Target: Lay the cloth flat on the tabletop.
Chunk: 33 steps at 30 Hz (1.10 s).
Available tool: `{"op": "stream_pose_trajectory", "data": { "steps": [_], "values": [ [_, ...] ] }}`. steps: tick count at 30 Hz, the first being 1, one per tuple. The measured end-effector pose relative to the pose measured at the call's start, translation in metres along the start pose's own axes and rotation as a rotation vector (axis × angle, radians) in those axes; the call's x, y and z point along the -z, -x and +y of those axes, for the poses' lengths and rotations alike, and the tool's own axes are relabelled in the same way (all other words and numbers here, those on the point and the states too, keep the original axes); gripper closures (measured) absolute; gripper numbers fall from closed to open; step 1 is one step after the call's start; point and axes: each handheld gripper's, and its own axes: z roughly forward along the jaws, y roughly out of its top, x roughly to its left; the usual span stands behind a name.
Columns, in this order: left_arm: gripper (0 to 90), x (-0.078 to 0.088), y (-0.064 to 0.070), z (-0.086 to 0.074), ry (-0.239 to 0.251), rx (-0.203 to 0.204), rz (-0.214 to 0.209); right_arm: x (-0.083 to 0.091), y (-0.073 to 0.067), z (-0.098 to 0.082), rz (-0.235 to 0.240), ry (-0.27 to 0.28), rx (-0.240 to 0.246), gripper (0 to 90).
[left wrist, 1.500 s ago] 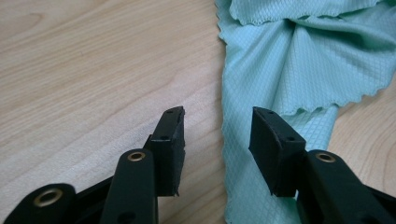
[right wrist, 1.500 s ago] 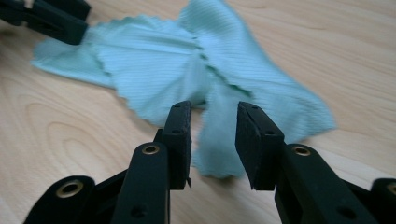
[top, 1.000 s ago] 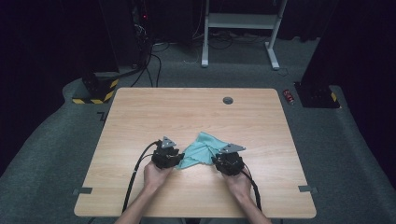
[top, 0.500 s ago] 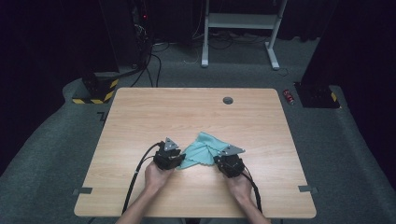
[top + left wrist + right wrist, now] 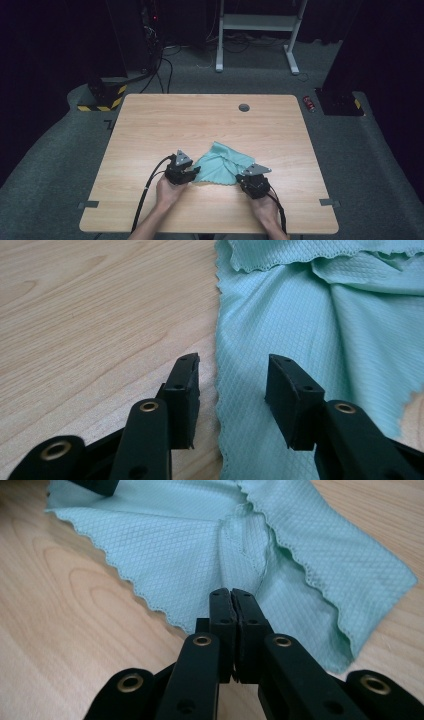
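Hands low on table (image 5: 150,125); left gripper (image 5: 232,385) jaws just opening, straddling cloth (image 5: 310,315) edge.

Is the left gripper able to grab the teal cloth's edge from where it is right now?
Probably yes: the left gripper stands open, the cloth's scalloped edge lies between its jaws, nothing blocking.

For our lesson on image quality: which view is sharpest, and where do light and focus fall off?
Left gripper view: cloth weave crisp, nearest jaw parts soft. Right gripper view: cloth sharp, table blurs up close. High view: table evenly lit, surroundings dark, detail coarse.
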Motion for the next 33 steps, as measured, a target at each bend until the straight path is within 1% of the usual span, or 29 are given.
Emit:
{"op": "stream_pose_trajectory", "data": {
  "steps": [2, 3, 4, 6, 10, 11, 13, 15, 16, 19, 21, 25, 26, 28, 32, 33],
  "values": [
    [56.8, 0.0, 0.0, 0.0, 0.0, 0.005, 0.0, 0.003, -0.001, -0.004, -0.002, -0.009, -0.004, 88.5],
    [56.9, 0.001, 0.0, -0.001, 0.0, 0.009, -0.001, 0.005, 0.0, -0.006, 0.0, -0.011, 0.006, 88.6],
    [57.0, 0.001, 0.0, -0.001, 0.001, 0.006, 0.001, 0.007, -0.001, -0.009, 0.002, -0.018, -0.001, 88.6],
    [57.7, 0.001, 0.0, -0.001, 0.001, 0.007, 0.004, 0.009, -0.001, -0.014, 0.007, -0.023, 0.001, 88.5],
    [59.6, 0.001, 0.0, -0.001, 0.002, 0.004, 0.01, 0.011, -0.002, -0.017, 0.009, -0.02, -0.001, 88.2],
    [60.3, 0.001, 0.0, -0.001, 0.002, 0.004, 0.01, 0.011, -0.002, -0.016, 0.011, -0.02, -0.003, 87.3],
    [61.7, 0.002, 0.001, -0.001, 0.003, 0.007, 0.009, 0.011, -0.001, -0.017, 0.027, -0.016, -0.004, 81.0],
    [62.9, 0.002, 0.001, -0.002, 0.003, 0.007, 0.007, 0.014, -0.001, -0.018, 0.034, -0.007, -0.011, 76.5],
    [63.7, 0.002, 0.001, -0.002, 0.003, 0.01, 0.007, 0.016, 0.001, -0.019, 0.03, 0.002, -0.011, 75.1],
    [65.5, 0.002, 0.001, -0.002, 0.003, 0.013, 0.008, 0.022, 0.009, -0.021, 0.011, 0.016, -0.043, 72.4],
    [66.3, 0.003, 0.0, -0.002, 0.005, 0.018, 0.007, 0.023, 0.014, -0.022, -0.007, 0.012, -0.06, 71.3],
    [68.0, 0.003, -0.002, -0.003, 0.009, 0.047, -0.011, 0.019, 0.018, -0.021, -0.028, -0.008, -0.051, 69.3],
    [68.5, 0.003, -0.003, -0.003, 0.008, 0.047, -0.012, 0.018, 0.017, -0.021, -0.035, -0.017, -0.043, 69.1],
    [69.8, 0.003, -0.003, -0.003, 0.008, 0.053, -0.017, 0.013, 0.018, -0.019, -0.048, -0.031, -0.023, 69.4],
    [72.9, 0.004, -0.004, -0.003, 0.003, 0.05, -0.019, 0.011, 0.019, -0.015, -0.055, -0.044, 0.01, 83.1],
    [73.2, 0.004, -0.004, -0.002, 0.001, 0.056, -0.022, 0.01, 0.021, -0.014, -0.058, -0.046, 0.022, 86.5]
  ]
}}
